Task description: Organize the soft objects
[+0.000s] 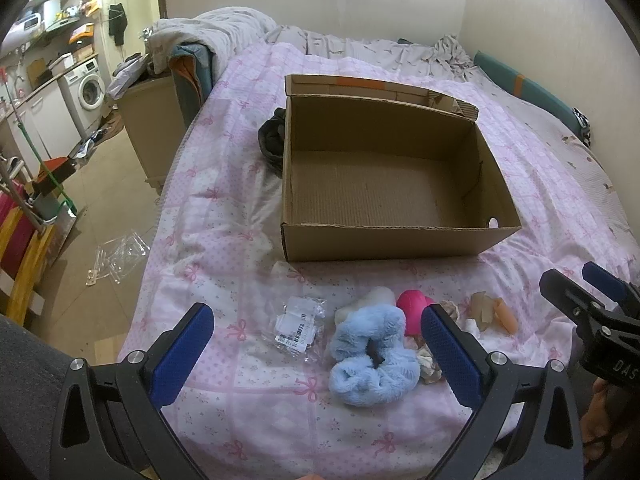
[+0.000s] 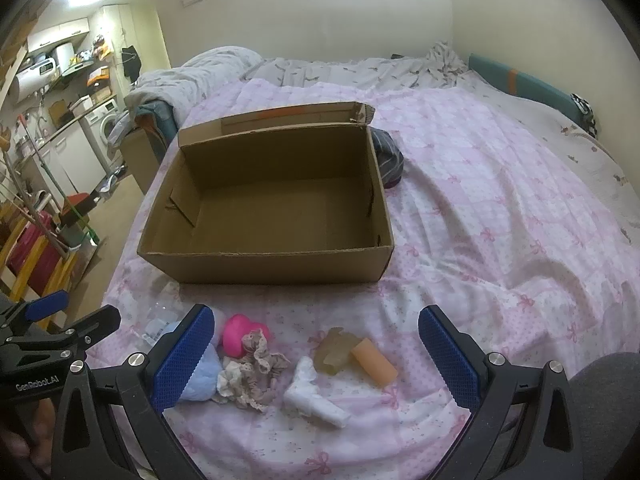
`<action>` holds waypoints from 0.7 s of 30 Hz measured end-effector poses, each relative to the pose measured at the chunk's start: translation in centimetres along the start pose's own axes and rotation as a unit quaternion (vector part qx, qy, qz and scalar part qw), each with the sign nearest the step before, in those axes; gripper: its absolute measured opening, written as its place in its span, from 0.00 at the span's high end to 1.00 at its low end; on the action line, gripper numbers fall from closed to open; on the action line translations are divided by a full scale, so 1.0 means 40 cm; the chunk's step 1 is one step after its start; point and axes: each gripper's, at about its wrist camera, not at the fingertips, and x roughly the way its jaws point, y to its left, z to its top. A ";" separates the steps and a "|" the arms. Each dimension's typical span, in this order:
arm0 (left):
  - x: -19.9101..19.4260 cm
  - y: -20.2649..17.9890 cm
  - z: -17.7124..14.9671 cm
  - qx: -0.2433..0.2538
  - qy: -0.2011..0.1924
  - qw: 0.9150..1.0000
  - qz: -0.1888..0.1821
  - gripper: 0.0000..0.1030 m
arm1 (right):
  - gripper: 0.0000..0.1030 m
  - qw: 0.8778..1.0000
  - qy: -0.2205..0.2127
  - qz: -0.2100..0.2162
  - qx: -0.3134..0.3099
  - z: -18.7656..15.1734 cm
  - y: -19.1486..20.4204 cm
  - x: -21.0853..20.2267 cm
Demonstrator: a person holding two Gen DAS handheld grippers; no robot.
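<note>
An open, empty cardboard box (image 1: 384,236) (image 2: 264,268) stands on the pink bedspread. In front of it lie a fluffy light-blue scrunchie (image 1: 370,356) (image 2: 202,376), a pink soft ball (image 1: 412,312) (image 2: 240,334), a floral fabric scrunchie (image 2: 252,372), a white soft piece (image 2: 314,394), a translucent yellowish piece (image 2: 336,350) and an orange foam cylinder (image 2: 374,364) (image 1: 506,316). My left gripper (image 1: 318,354) is open above the blue scrunchie. My right gripper (image 2: 316,364) is open over the floral scrunchie and white piece.
A clear plastic bag with labels (image 1: 298,324) lies left of the scrunchie. Dark clothing (image 1: 272,138) (image 2: 386,158) lies beside the box. The bed edge drops to the floor at left (image 1: 100,208). A rumpled duvet (image 1: 216,32) is at the bed's head.
</note>
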 end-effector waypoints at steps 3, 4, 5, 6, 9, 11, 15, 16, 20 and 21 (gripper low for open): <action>0.000 0.000 0.000 0.000 0.000 1.000 0.000 0.00 | 0.00 1.000 0.002 0.000 0.001 -0.002 0.002 -0.002; 0.000 0.000 0.000 0.000 0.000 1.000 0.001 0.00 | 0.00 1.000 0.002 0.001 0.001 -0.003 0.003 -0.003; 0.000 0.000 0.000 0.000 0.000 1.000 0.000 0.00 | 0.00 1.000 0.002 0.000 0.001 -0.003 0.003 -0.004; 0.000 0.000 0.000 0.000 0.000 1.000 0.000 0.00 | 0.00 1.000 0.002 0.000 0.001 -0.003 0.002 -0.002; 0.001 0.001 0.000 0.001 -0.001 1.000 0.001 0.00 | 0.00 1.000 0.002 0.001 0.001 -0.002 0.002 -0.003; 0.000 0.000 0.000 0.001 0.000 1.000 0.001 0.00 | 0.00 1.000 0.003 0.001 0.002 -0.001 0.001 -0.001; 0.000 -0.001 0.002 0.005 0.001 1.000 0.000 0.00 | 0.00 1.000 0.003 0.001 0.002 0.000 0.000 -0.001; 0.000 -0.001 0.003 0.007 0.000 1.000 0.001 0.00 | 0.00 1.000 0.003 0.001 0.002 0.000 0.000 -0.001; -0.001 -0.001 0.005 0.008 0.000 1.000 0.002 0.00 | 0.00 1.000 0.004 0.001 0.003 0.000 0.000 -0.002; 0.000 -0.001 0.005 0.007 0.000 1.000 0.002 0.00 | 0.00 1.000 0.004 0.000 0.002 0.000 0.001 -0.002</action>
